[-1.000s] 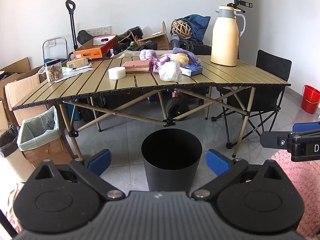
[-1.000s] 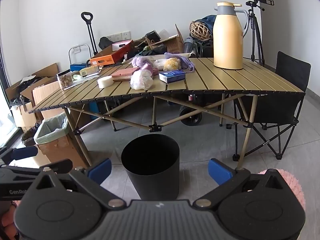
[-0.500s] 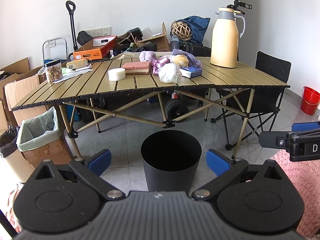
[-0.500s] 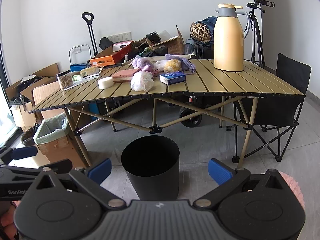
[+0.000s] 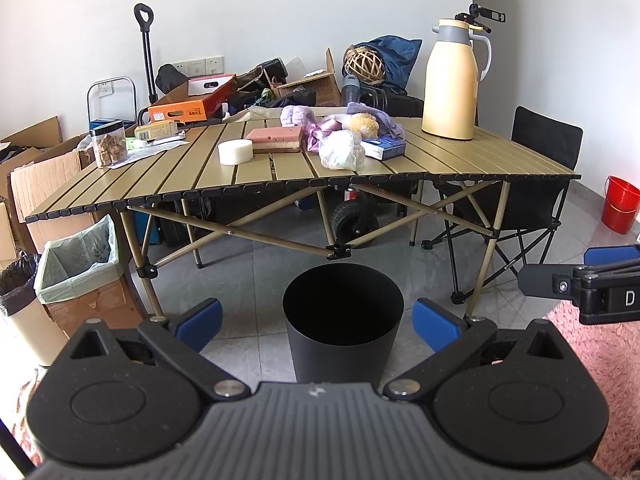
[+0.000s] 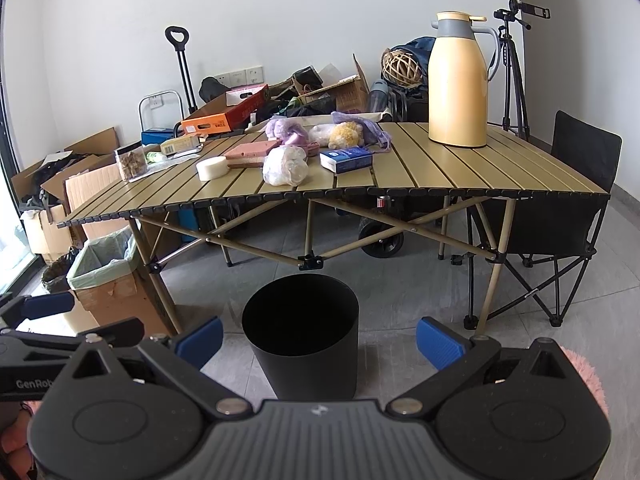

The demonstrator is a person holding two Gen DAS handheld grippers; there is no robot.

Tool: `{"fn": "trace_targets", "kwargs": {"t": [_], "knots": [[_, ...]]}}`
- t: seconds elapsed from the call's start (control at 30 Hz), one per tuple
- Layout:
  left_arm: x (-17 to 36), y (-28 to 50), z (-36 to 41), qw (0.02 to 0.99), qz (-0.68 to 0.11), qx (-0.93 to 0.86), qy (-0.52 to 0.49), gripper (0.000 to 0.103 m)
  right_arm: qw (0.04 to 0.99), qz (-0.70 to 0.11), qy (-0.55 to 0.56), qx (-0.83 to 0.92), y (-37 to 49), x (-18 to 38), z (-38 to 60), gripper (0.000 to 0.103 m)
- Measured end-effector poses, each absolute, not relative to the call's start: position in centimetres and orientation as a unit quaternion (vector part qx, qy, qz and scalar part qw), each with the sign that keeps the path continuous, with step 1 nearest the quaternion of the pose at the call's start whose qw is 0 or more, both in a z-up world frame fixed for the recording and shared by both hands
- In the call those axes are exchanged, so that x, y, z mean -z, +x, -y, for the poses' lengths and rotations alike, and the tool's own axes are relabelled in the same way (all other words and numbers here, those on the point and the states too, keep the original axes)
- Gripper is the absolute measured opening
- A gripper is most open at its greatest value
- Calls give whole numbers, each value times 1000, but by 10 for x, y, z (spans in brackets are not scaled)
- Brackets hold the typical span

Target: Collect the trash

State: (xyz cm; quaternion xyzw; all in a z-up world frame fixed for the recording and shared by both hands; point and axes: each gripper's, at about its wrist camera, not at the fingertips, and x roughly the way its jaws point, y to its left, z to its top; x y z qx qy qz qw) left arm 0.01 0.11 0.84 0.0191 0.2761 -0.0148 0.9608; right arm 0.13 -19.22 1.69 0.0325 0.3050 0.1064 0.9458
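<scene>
At far left on the floor a cardboard box lined with a pale green bag stands just beside the leg of the folding slatted table. On the table's left end sits a clear jar of brown snacks; further right lie a white tape roll, a pink sponge block and then a crumpled white plastic bag near the front edge, touching a blue and white carton. Behind these a heap of purple cloth and a yellow plush rests mid-table. A tall yellow thermos jug stands upright toward the right end, with a black folding chair beyond the table's right side and a red bucket on the floor by the wall.

On the grey floor in front of the table stands an open black trash bin, its inside dark. The left gripper hangs before the bin with its blue pads spread wide, holding nothing. The right gripper is likewise spread wide and empty, the bin showing between its pads
</scene>
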Motion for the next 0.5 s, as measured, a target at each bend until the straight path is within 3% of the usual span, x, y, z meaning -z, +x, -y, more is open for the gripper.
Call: {"fn": "trace_targets", "kwargs": {"t": [0.5], "knots": [[-11,-1,-3,962,-272,15,17,103,947,-301,29,-107,-2,-18,192,103]]}}
